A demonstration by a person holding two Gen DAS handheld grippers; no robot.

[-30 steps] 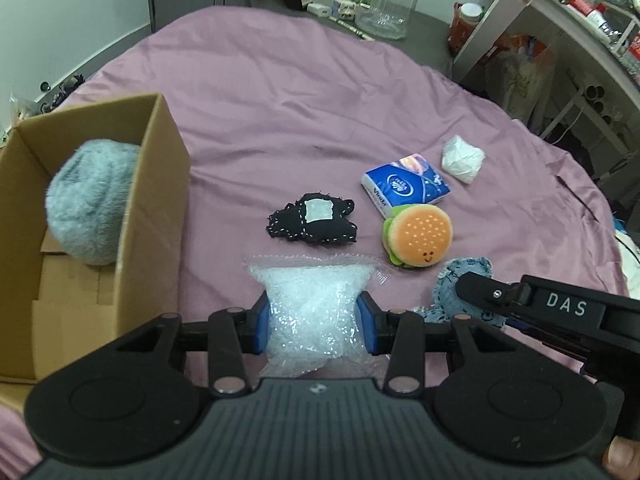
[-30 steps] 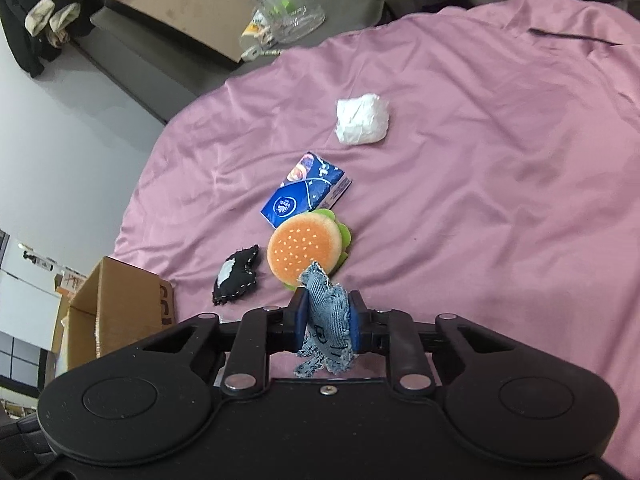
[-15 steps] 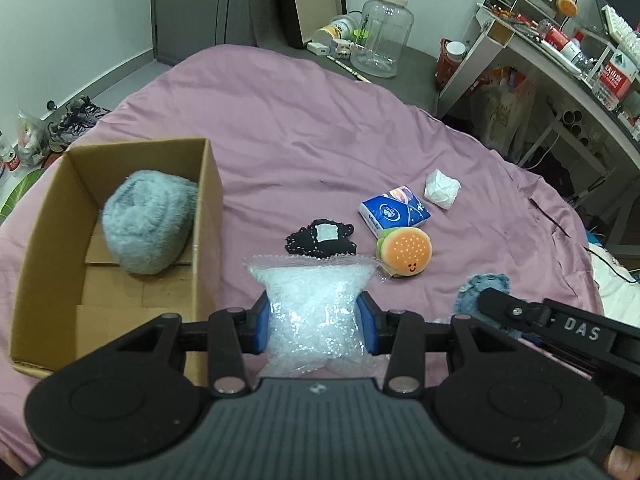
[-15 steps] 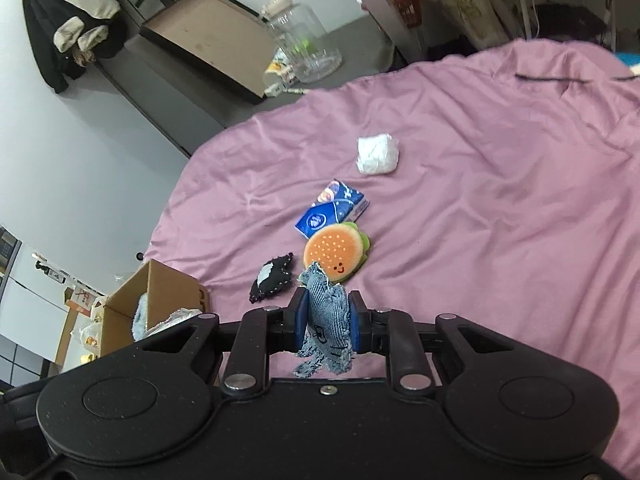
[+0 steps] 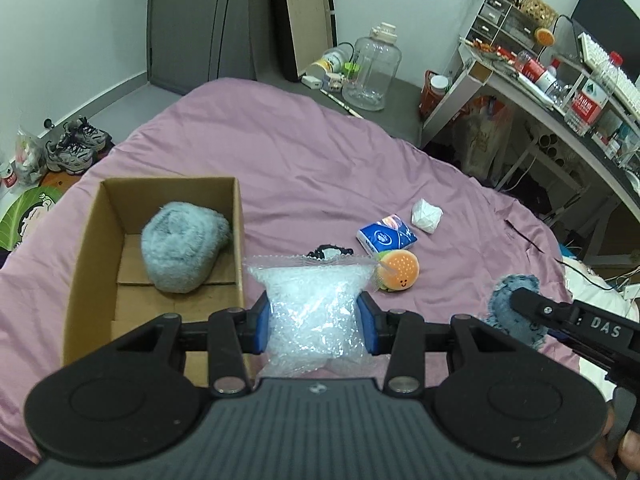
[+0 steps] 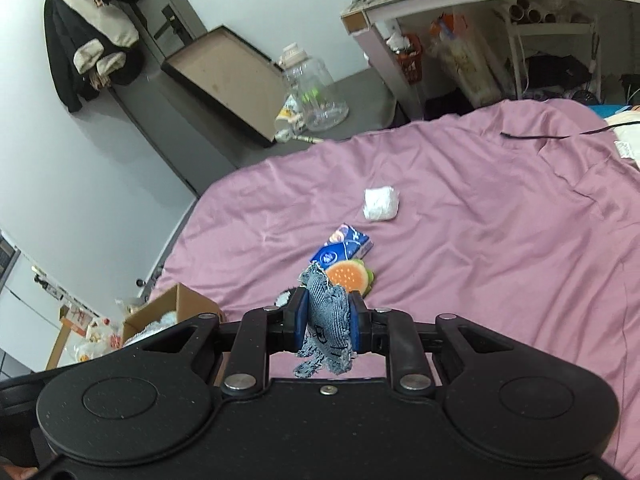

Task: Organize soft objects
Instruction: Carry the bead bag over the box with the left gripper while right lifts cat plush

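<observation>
1. Left wrist view. My left gripper (image 5: 316, 318) has its fingers (image 5: 261, 322) closed on a clear bag (image 5: 314, 312) of white filling, held above the bed (image 5: 320, 152) just right of the box (image 5: 238, 240). A second ago the box showed only at the frame's left edge; now its whole opening is in view, with the grey hat (image 5: 184, 252) lying inside. I have risen and drawn back, so the bag is lifted clear of the bed, and I judge the next move is left over the near wall.
2. Same view, remaining items: burger toy (image 5: 400, 270), tissue pack (image 5: 386, 234), white wad (image 5: 427, 216) and black patch (image 5: 328, 251) lie on the bed, unmoved.
3. Right wrist view. My right gripper (image 6: 326, 322) has its fingers (image 6: 300, 322) shut on a denim scrap (image 6: 326, 320), hanging free. The bed has dropped away since earlier, and the box (image 6: 172, 310) sits far to the lower left, so this piece has further to go.
</observation>
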